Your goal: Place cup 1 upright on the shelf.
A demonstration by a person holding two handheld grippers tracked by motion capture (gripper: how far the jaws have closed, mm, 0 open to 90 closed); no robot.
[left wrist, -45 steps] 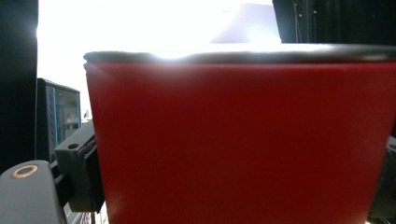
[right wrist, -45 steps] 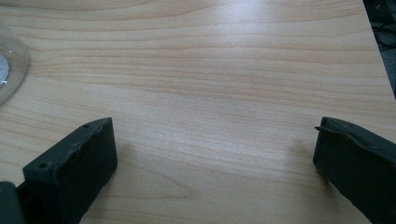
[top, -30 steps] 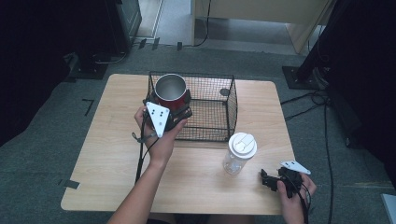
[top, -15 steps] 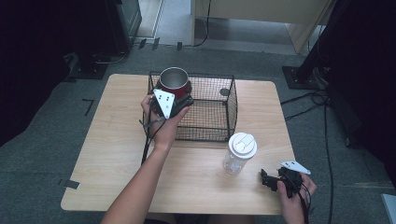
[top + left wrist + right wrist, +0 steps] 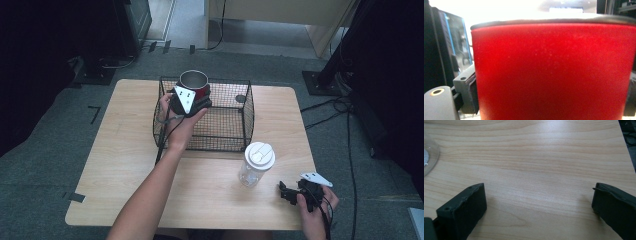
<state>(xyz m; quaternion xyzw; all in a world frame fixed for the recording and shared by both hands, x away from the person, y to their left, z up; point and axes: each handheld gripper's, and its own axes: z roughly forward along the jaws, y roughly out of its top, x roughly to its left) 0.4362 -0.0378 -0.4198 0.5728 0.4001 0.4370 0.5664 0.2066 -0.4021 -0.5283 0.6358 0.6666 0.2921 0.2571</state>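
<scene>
The left tongs are clamped on a red cup, one jaw on each side of its wall. In the high view the cup has a metal rim and a dark inside, stands upright, and is held at the far left corner of a black wire basket, its mouth above the basket's top edge. The left hand wraps the tongs from the near side, the forearm comes up from the bottom edge of the view, and a black cable hangs down from the tongs along the basket's left wall. In the left gripper view the red cup stands very close, with its dark rim across the top and a grey jaw pad pressed against its left side.

The basket sits on the far half of the wooden counter. A small dark round thing lies inside near its far right corner; what it is cannot be told.

Just beside the basket's near right corner stands a clear bottle with a white lid, upright on the counter.

Farther right, near the front edge, the right hand holds the right tongs low on the counter, pointing left toward the bottle and apart from it. In the right gripper view the right tongs stand wide apart with bare wood between the jaws.
</scene>
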